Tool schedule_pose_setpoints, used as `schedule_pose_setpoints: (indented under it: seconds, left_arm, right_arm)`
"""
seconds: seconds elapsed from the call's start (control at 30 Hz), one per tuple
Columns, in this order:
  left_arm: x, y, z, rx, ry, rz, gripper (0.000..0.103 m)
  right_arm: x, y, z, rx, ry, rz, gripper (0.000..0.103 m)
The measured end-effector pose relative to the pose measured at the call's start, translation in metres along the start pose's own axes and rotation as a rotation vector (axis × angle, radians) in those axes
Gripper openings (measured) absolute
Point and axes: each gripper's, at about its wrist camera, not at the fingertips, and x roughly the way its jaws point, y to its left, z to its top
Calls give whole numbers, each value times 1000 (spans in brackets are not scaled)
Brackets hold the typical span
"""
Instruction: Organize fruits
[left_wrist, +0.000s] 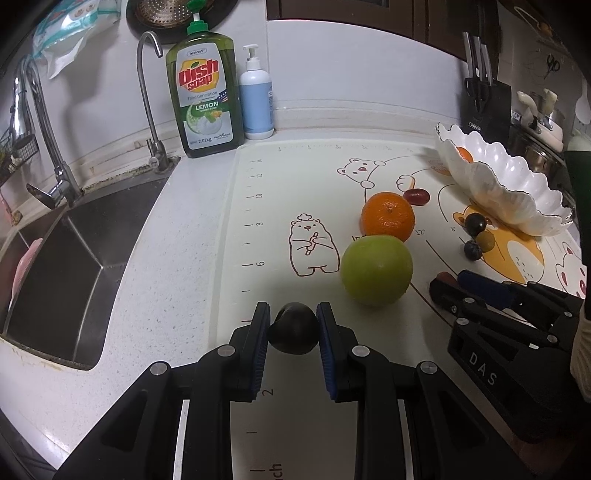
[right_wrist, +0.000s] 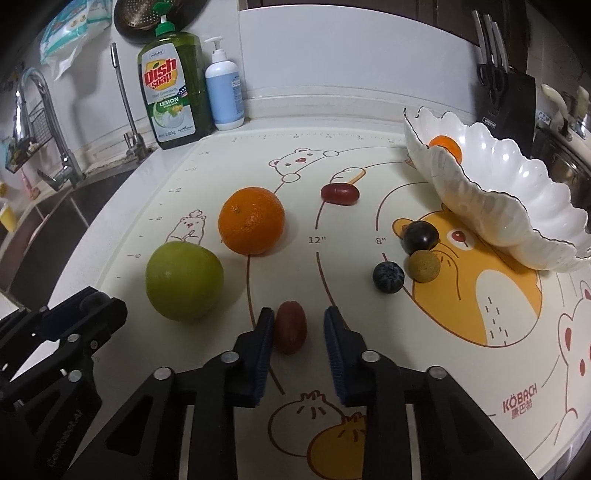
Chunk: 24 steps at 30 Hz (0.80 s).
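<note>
The left claw (left_wrist: 292, 328) pinches a dark plum (left_wrist: 293, 328) between its blue pads, low over the worktop (left_wrist: 177, 295); a green apple (left_wrist: 376, 270) sits just ahead to its right, an orange (left_wrist: 388, 216) beyond; the right claw (right_wrist: 299, 328) is spread around a red grape (right_wrist: 290, 326), its left pad touching; the white bowl (right_wrist: 517, 206) stands far ahead-right.

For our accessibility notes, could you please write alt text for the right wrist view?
The open right gripper straddles a small red fruit on a cartoon mat. Ahead lie a green apple, an orange, small berries and a white scalloped bowl.
</note>
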Motion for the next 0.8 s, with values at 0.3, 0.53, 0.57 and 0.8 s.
schedule_pose_setpoints:
  seconds: [0.3,0.53,0.57,0.8]
  left_arm:
    - [-1,-6,3,9,-3,3,26]
    - [-10,-22,11,34,-28,-8,26]
    - [-11,-24,13,37,-31,-11,26]
    - [-16,-46,26,65,-54,-40,26]
  right_arm:
    - [-8,-4,0,10,-23,-6,19]
    - [-25,-17,3,35,-55,-5,19]
    - [-28,-20,4,41,-60,-8,19]
    - [-44,-45,8,75,-88,-25,19]
